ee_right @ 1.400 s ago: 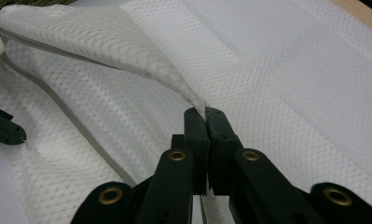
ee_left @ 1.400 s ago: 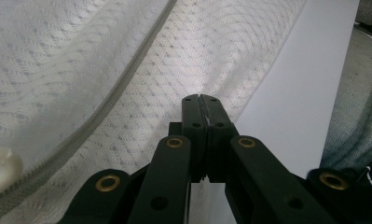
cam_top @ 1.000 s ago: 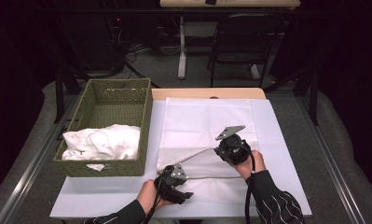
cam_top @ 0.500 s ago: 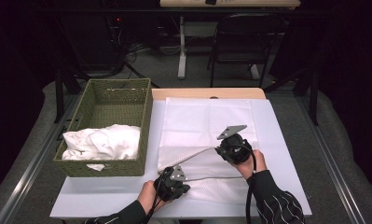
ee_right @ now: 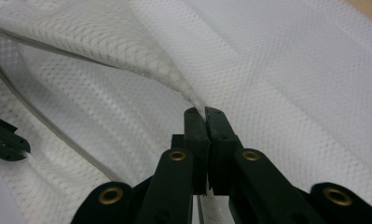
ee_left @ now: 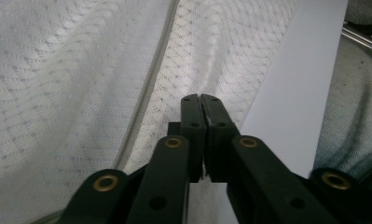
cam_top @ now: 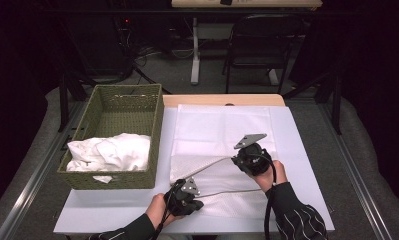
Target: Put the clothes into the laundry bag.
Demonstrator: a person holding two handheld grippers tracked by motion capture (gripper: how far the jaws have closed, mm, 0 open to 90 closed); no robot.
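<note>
A woven green basket (cam_top: 118,142) sits along the worktop's (cam_top: 307,165) left edge with crumpled white laundry (cam_top: 109,152) piled at its near end; nothing lies between it and my work. I read no label or writing anywhere. The white mesh cloth (cam_top: 222,135) lies flat from the far edge toward the near edge, its long axis running that way, with a fold slanting across it. My right fingers (ee_right: 204,116) are clenched on that raised fold. My left fingers (ee_left: 201,105), near the front edge, have just been easing apart slightly yet look pressed together on the cloth's hem.
</note>
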